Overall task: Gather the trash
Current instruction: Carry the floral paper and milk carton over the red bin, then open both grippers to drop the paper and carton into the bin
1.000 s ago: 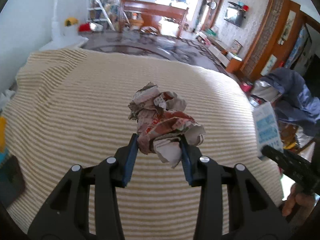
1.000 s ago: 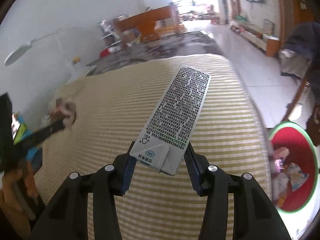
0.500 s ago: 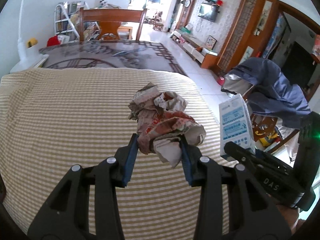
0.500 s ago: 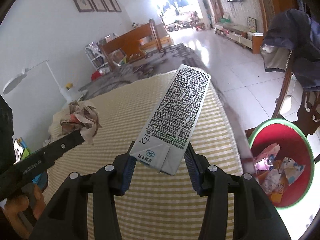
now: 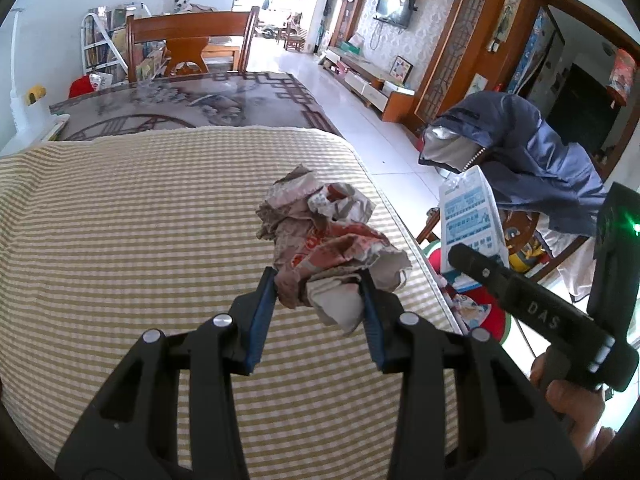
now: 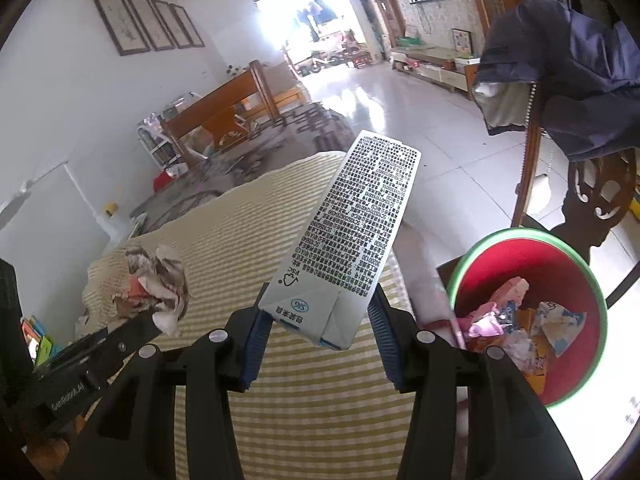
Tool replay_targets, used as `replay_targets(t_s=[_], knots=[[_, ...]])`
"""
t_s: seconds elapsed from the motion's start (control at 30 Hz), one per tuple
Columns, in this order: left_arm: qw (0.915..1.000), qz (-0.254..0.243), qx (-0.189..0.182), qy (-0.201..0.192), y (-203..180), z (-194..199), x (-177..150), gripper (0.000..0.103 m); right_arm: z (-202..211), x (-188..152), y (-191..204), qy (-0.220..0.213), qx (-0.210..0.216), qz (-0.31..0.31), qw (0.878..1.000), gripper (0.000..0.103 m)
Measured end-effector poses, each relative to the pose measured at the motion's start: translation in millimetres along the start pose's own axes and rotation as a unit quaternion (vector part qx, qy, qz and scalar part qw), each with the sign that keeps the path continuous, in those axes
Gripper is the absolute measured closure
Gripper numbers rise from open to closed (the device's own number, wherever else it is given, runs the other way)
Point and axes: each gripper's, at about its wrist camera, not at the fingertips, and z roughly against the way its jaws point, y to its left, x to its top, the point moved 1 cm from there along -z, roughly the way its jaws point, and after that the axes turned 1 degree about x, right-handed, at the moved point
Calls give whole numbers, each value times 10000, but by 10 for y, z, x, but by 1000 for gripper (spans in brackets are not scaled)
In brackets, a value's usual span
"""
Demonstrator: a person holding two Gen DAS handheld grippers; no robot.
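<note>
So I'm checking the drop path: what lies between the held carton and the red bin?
In the right wrist view, only the striped cloth's edge separates carton and bin.

- Left gripper (image 5: pixel 318 300): both black arms enter from 6 o'clock and angle downward; blue pads clamped on a crumpled paper wad (image 5: pixel 330 248).
- Right gripper (image 6: pixel 320 320): same downward pitch, pads closed on the lower end of a carton (image 6: pixel 344 240) leaning toward 1 o'clock.
- Right hand (image 5: pixel 572 400): in the left wrist view at 4 o'clock, fingers wrapped around the handle.
</note>
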Motion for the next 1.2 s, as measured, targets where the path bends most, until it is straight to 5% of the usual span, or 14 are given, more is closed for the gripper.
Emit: replay_targets(t_s=[0.8,1.13,1.2], knots=[[9952,-356,-840,355,-669,-338,32,65,266,97,-859,-221,-739,-1166,9902,57],[9848,-512,-1403,882,-1153,-772,-5,65,354,119,-1129,-486,-1043,-1671,9792,57],[9809,-566,-1582,981,-1277,-834,-36,57,411,133,-1194,-675,-1131,-1835,9742,55]])
